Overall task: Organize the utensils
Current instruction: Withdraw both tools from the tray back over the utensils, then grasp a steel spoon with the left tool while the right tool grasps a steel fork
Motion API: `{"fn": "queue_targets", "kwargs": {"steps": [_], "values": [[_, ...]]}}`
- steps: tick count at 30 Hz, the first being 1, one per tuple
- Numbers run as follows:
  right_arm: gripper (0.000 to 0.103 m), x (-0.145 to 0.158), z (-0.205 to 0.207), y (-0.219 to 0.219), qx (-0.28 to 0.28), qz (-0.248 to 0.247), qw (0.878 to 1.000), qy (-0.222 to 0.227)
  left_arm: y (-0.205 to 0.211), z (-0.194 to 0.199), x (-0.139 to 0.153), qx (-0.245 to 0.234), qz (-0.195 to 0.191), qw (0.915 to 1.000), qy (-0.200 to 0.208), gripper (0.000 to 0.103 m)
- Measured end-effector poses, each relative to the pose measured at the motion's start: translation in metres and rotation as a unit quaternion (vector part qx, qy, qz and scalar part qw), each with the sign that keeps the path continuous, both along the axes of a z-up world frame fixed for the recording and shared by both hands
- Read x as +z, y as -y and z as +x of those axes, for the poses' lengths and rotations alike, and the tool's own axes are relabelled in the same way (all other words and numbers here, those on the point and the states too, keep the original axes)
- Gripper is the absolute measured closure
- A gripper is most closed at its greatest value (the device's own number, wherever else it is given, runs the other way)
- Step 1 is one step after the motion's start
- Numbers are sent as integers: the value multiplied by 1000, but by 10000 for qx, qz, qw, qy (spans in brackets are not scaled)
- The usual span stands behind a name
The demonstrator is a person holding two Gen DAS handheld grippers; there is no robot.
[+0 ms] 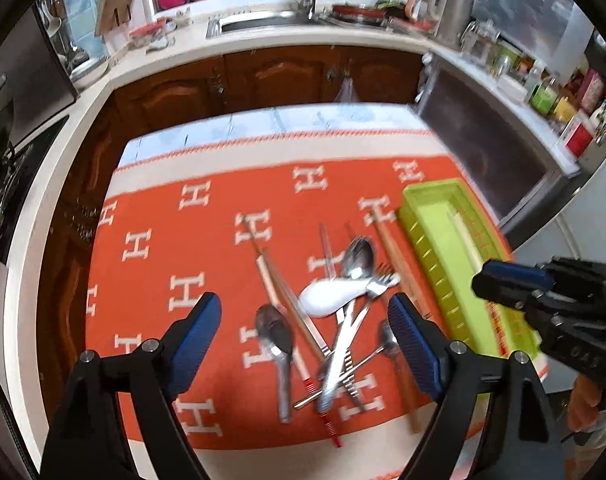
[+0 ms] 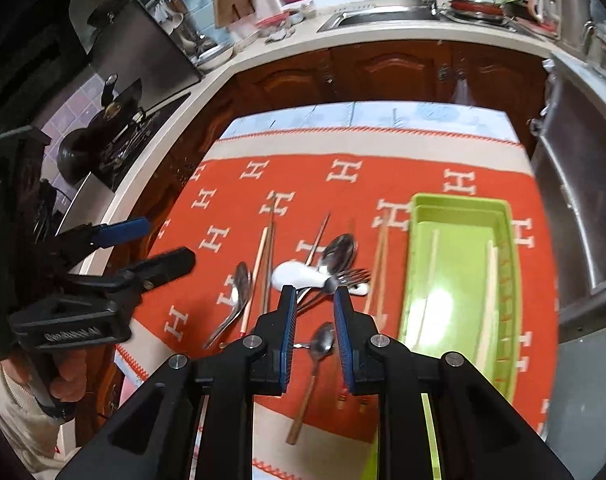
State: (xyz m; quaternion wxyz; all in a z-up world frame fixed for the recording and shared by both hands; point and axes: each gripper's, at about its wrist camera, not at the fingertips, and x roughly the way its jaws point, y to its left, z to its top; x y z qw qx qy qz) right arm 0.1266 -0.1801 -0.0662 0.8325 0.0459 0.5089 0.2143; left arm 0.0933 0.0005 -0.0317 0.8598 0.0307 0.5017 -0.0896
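Note:
A heap of utensils lies on the orange cloth (image 1: 163, 208): a white ceramic spoon (image 1: 331, 296) (image 2: 299, 274), metal spoons (image 1: 275, 332) (image 2: 323, 340), a fork (image 1: 379, 280) (image 2: 351, 276) and several chopsticks (image 1: 275, 280). The green tray (image 1: 423, 232) (image 2: 511, 240) stands to the right of the heap, with pale chopsticks (image 2: 491, 280) lying in it. My left gripper (image 1: 303, 324) (image 2: 155, 246) hovers above the heap, jaws wide apart and empty. My right gripper (image 2: 315, 304) (image 1: 499, 282) hangs over the heap's right side beside the tray, with a narrow gap and nothing between its pads.
The cloth covers a small table. Brown cabinets and a white counter with a sink (image 1: 263, 24) curve behind it. A stove with a pan (image 2: 115, 120) is at the left and a steel appliance (image 2: 583, 200) at the right. A person's hand (image 2: 67, 376) holds the left gripper.

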Motion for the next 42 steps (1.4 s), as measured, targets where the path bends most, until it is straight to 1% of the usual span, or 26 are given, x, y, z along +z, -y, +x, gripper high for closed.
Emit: {"fn": "queue_targets", "kwargs": {"steps": [1,2,3,6,10,14,16,18,20,22,24,28,31,32,33,36,39,42], "values": [[84,-6,0,-5,21,24,10000,-39,-1,0,-8,14,52,10000,-59,22],[84,-12,1,-10,45,31,10000,-80,-4,1,-16,22,79,9999,-135,25],[84,-19,2,-13,62,28,9999,-102,-7,2,-25,21,65,9997,-232,31],[84,-36,7,-23,42,44,9997,-220,-12,5,-48,37,-29,9986,-530,40],[84,-56,16,-27,-61,44,9994,-336,-15,9,-76,61,-50,9968,-791,41],[84,-71,23,-25,-184,52,9989,-432,-13,13,-101,88,-12,9953,-966,41],[84,-79,25,-25,-220,58,9985,-494,-13,16,-111,138,26,9947,-1020,46],[84,-86,25,-26,-231,59,9982,-557,-14,21,-119,185,27,9936,-1113,62],[84,-93,25,-29,-226,64,9979,-607,-17,24,-127,252,-70,9920,-1239,68],[84,-98,25,-32,-233,82,9976,-639,-20,26,-133,316,-92,9907,-1317,68],[84,-104,26,-36,-242,90,9973,-686,-21,27,-138,334,-122,9902,-1352,68],[84,-116,27,-41,-251,121,9963,-814,-19,28,-140,299,-51,9911,-1296,68],[84,-124,28,-47,-230,125,9958,-878,-17,28,-140,242,-6,9919,-1243,70],[84,-125,28,-49,-223,136,9957,-891,-17,28,-137,198,-21,9926,-1194,77],[84,-127,28,-50,-220,155,9956,-901,-16,26,-134,139,-55,9935,-1124,99],[84,-132,32,-54,-242,228,9950,-945,-18,23,-129,98,-43,9946,-1036,102],[84,-138,36,-57,-300,317,9935,-1047,-25,22,-131,163,-182,9939,-1072,103],[84,-146,40,-62,-340,339,9925,-1126,-34,17,-128,195,-295,9944,-997,103]]}}
